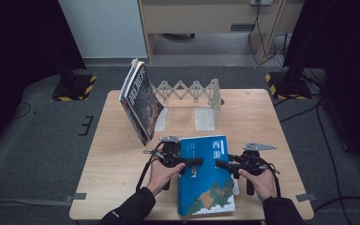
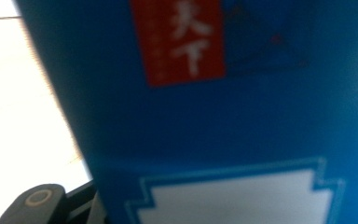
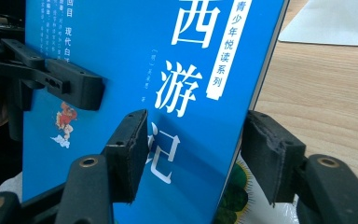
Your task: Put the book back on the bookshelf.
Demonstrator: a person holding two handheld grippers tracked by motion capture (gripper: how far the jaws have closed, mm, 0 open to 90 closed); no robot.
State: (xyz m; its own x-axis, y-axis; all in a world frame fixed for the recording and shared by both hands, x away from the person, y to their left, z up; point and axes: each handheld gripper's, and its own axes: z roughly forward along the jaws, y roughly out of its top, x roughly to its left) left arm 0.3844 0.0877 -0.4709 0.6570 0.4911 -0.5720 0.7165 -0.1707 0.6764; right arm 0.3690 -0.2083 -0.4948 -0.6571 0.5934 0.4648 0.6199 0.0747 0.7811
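Pale wood-grain tabletop (image 1: 117, 154) sits on grey carpet, with an accordion-style metal bookend rack (image 1: 190, 91) at the far edge and a stack of magazines (image 1: 139, 101) leaning against its left end. Near the front edge, a blue paperback (image 1: 205, 173) with large white Chinese title characters and a green-and-tan map on its lower cover is held between both tools. The left gripper (image 1: 192, 161) reaches over the book's left edge, one jaw lying on the cover. Its own view is blurred and too close to the glossy blue surface to confirm a firm pinch, but it appears to clamp the book. The right gripper (image 3: 193, 156) straddles the right edge, one foam-faced black pad on the cover and the other on the outer side of the book. The jaws stand part-way closed around the edge, seemingly gripping it.

The cover looks slick and the book thin and flexible. If only the top cover is caught, it could peel open and the pages sag or slip out. Uneven lifting between the hands may twist the spine or drop the book against the table.
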